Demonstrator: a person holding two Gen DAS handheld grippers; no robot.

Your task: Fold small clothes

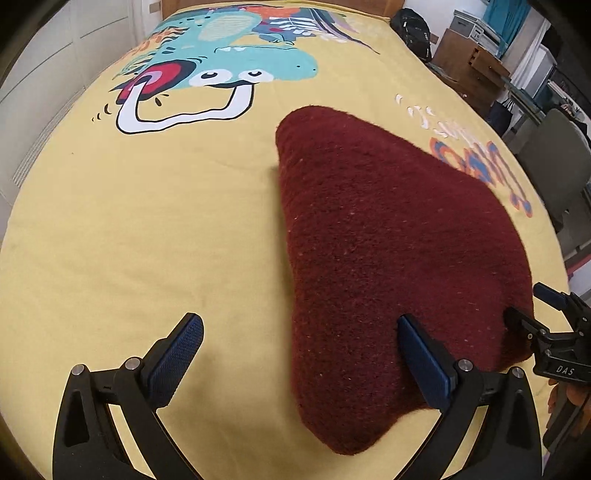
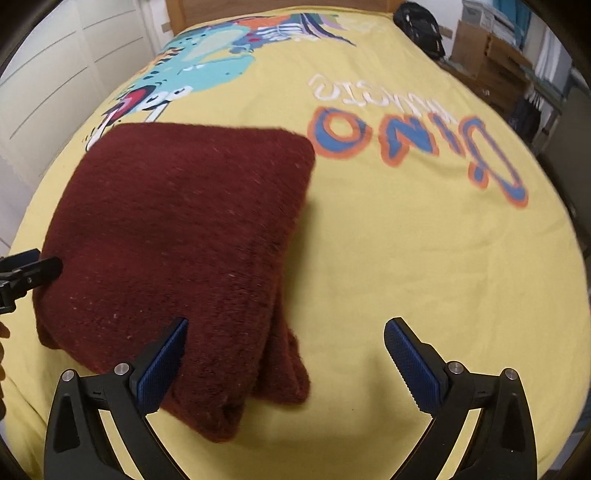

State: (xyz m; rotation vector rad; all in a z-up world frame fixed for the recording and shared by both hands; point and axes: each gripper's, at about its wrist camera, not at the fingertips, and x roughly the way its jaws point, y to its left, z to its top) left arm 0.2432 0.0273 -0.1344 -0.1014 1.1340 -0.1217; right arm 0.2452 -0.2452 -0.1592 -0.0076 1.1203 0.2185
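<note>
A dark red fuzzy garment (image 1: 388, 243) lies folded on the yellow dinosaur bedspread (image 1: 147, 221). My left gripper (image 1: 299, 336) stands wide open above the garment's near left edge, and neither blue pad presses the cloth. In the right wrist view the same garment (image 2: 177, 236) lies at the left, its folded layers showing at the near right corner. My right gripper (image 2: 284, 343) is wide open over that corner, holding nothing. The right gripper's fingers (image 1: 546, 325) show at the garment's right edge in the left view. The left gripper's fingers (image 2: 29, 273) show at its left edge in the right view.
The bedspread (image 2: 406, 258) carries a teal dinosaur print (image 1: 240, 59) and orange-blue lettering (image 2: 417, 144). White cupboard doors (image 2: 55, 74) stand at the left. A black bag (image 1: 412, 29), cardboard boxes (image 1: 472, 70) and a grey chair (image 1: 554, 155) stand at the right.
</note>
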